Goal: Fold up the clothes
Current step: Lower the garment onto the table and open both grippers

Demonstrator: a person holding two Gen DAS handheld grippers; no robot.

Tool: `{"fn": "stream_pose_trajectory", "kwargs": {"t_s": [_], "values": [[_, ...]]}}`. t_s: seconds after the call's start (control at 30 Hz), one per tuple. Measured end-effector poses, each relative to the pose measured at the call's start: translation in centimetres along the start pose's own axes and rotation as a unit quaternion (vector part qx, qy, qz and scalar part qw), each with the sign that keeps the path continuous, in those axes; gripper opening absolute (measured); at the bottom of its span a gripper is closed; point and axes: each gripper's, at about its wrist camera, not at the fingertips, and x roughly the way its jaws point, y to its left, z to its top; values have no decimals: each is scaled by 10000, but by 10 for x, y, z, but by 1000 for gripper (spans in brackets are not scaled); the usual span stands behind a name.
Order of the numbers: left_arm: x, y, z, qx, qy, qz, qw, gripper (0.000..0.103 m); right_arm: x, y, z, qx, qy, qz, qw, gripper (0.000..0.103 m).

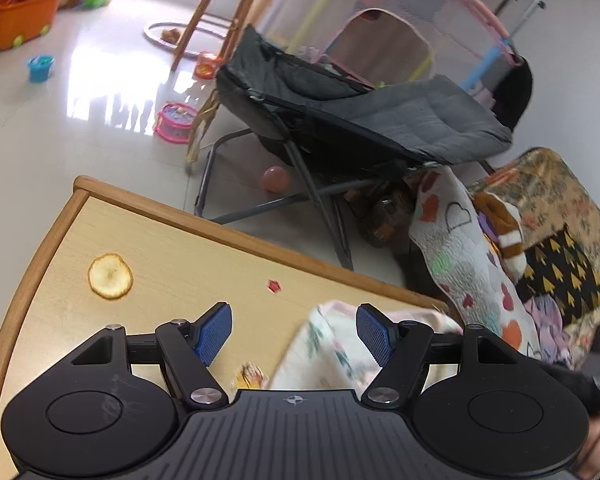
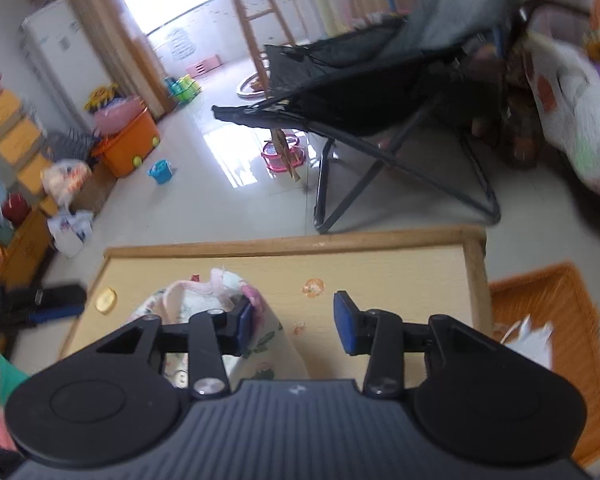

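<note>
Left wrist: floral garment (image 1: 324,356) beneath spread fingers (image 1: 216,330).

Light wooden table (image 1: 148,232), floral garment (image 1: 324,356) bunched on it, round yellow slice (image 1: 110,276)

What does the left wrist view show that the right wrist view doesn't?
Only the left wrist view: a pink ball under the folding chair and a striped stuffed toy. Only the right wrist view: an orange mat beside the table and the left gripper from outside. Both: the wooden table, the floral garment, open grippers gripping nothing.
</note>
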Motion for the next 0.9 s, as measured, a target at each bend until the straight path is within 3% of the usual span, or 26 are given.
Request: {"fn": "stream_pose_trajectory", "kwargs": {"t_s": [0.1, 0.23, 0.33, 0.43, 0.57, 0.9], "values": [[-15, -4, -13, -53, -33, -29, 10000, 71, 2, -2, 0, 137, 215, 172, 9995, 45], [-33, -6, -33, -23, -8, 31, 10000, 71, 5, 7, 3, -278, 567, 126, 9979, 46], [-44, -2, -44, -100, 15, 52, 9999, 71, 3, 19, 4, -853, 538, -282, 9945, 48], [-52, 2, -53, -234, 76, 16, 9997, 71, -3, 35, 4, -1587, 379, -761, 9837, 48], [-57, 2, -60, -231, 88, 1, 9997, 71, -20, 49, -2, -1836, 279, -512, 9813, 49], [-68, -13, -82, 15, 127, -178, 9998, 71, -80, 86, -88, -2213, 115, -347, 9745, 49]]}}
